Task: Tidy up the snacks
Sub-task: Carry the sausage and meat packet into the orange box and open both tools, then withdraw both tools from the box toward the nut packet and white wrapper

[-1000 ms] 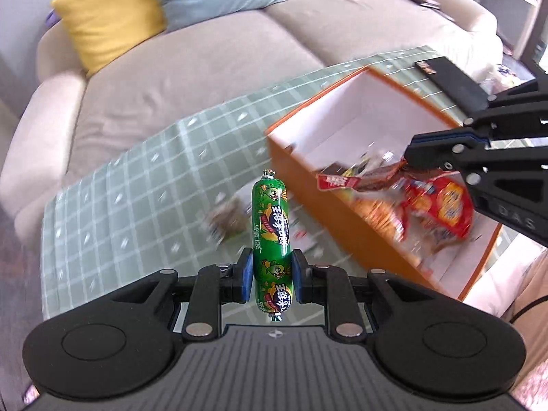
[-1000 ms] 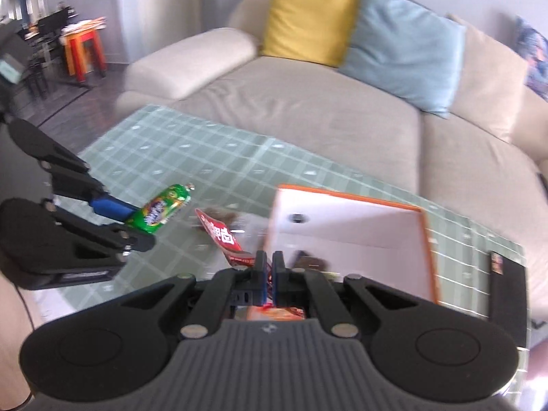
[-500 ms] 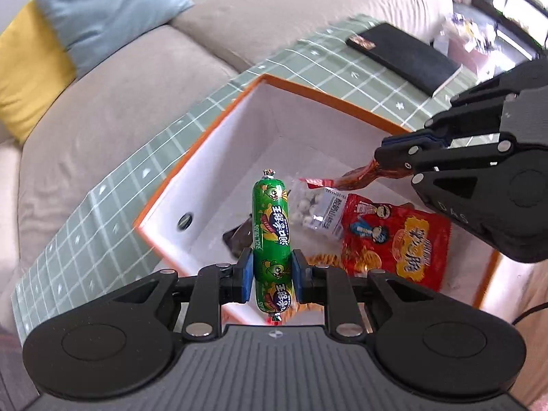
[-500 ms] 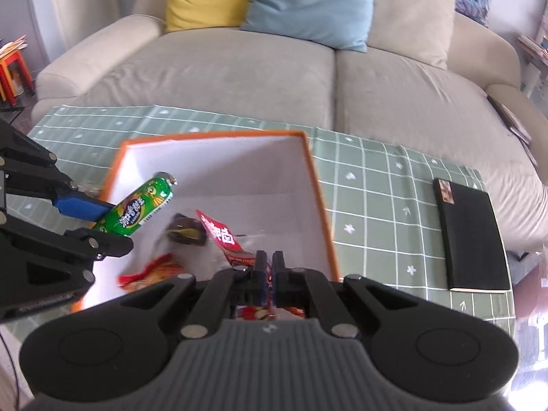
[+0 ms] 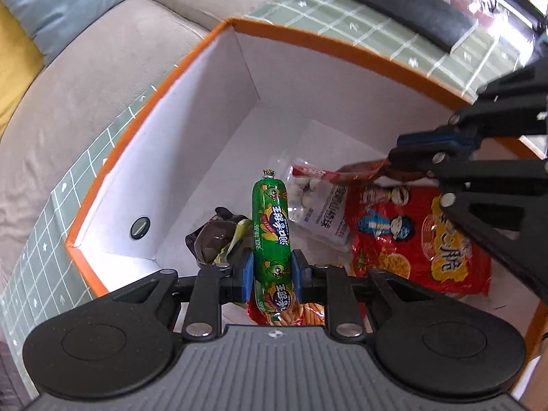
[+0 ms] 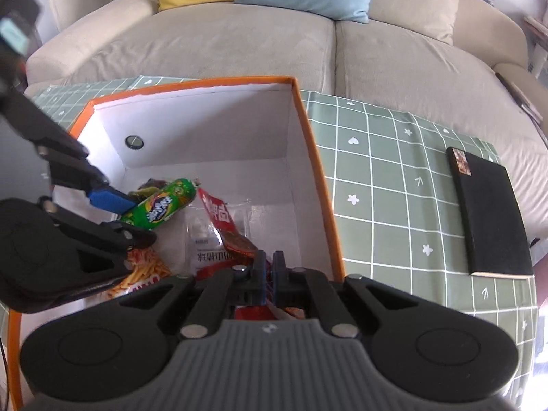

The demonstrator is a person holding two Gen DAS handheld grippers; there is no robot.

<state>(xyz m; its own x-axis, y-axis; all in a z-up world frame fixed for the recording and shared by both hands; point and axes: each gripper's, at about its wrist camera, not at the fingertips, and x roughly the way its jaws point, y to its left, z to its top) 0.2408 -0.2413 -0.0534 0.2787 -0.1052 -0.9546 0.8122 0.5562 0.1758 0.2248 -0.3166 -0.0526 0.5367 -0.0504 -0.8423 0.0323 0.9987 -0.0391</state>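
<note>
My left gripper (image 5: 271, 270) is shut on a green sausage stick (image 5: 271, 233) and holds it over the inside of the orange box (image 5: 318, 42). It also shows in the right wrist view (image 6: 161, 209). My right gripper (image 6: 269, 270) is shut on a thin red snack packet (image 6: 224, 226), also held inside the box (image 6: 315, 157); the packet shows in the left wrist view (image 5: 339, 176). On the box floor lie a red chips bag (image 5: 421, 243), a clear bag of white sweets (image 5: 318, 205) and a dark wrapper (image 5: 214, 236).
The box stands on a green checked tablecloth (image 6: 394, 188). A black book (image 6: 489, 212) lies on the cloth to the right. A beige sofa (image 6: 274, 41) with yellow and blue cushions is behind the table.
Both grippers have moved from beside the box to over and down into it, carrying the sausage stick and the red packet. Both stay shut.
</note>
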